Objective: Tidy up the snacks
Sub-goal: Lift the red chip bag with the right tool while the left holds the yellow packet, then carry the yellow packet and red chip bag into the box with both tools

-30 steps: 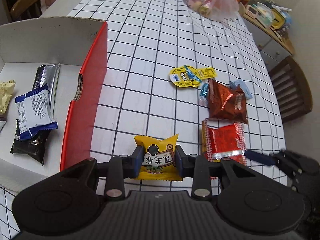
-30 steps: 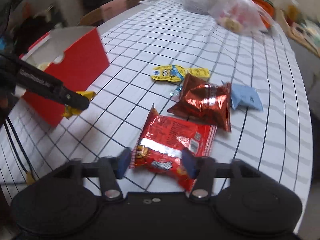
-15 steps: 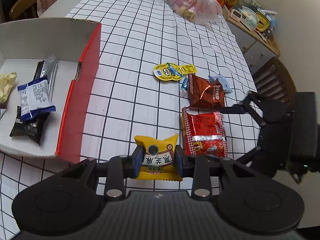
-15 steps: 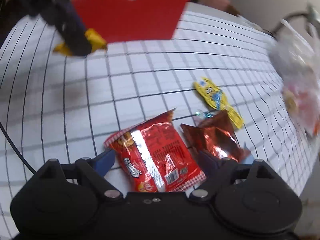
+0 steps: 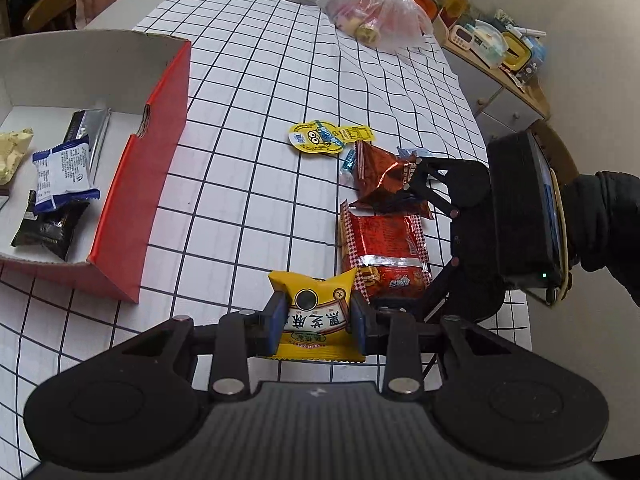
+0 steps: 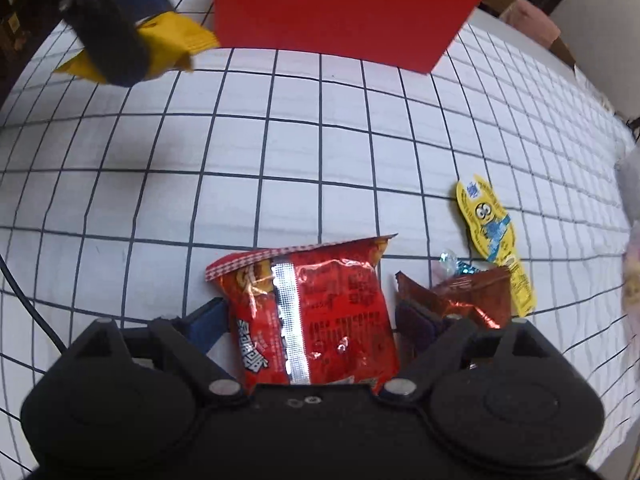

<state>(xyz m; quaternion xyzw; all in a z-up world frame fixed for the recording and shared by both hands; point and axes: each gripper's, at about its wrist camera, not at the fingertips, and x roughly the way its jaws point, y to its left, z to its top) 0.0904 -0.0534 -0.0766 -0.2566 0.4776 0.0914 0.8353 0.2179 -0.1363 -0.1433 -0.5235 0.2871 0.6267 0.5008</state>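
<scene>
The left gripper [image 5: 319, 320] has its jaws pressed against both sides of a small yellow snack packet [image 5: 314, 312], which is held clear above the tabletop [image 5: 248, 184]. The right gripper [image 6: 310, 320] points steeply down with its jaws spread wide; they have just been opening, and they now straddle a red snack bag [image 6: 312, 312] lying flat on the grid-patterned cloth, with neither pad pressing on it. Just beside that bag, touching one jaw in the right wrist view, lies a crumpled dark-red foil packet [image 6: 472, 296], with a small blue-wrapped candy [image 6: 456, 266] and a flat yellow cartoon-printed sachet [image 6: 492, 236] near it. Well apart from these stands an open red cardboard box [image 5: 152, 168] (white inside), already holding a blue-and-white packet [image 5: 62, 176], a black packet [image 5: 48, 228], a silver wrapper [image 5: 90, 132] and a pale yellow one [image 5: 12, 152]. A dark sleeve [image 5: 600, 220] shows behind the right gripper.
</scene>
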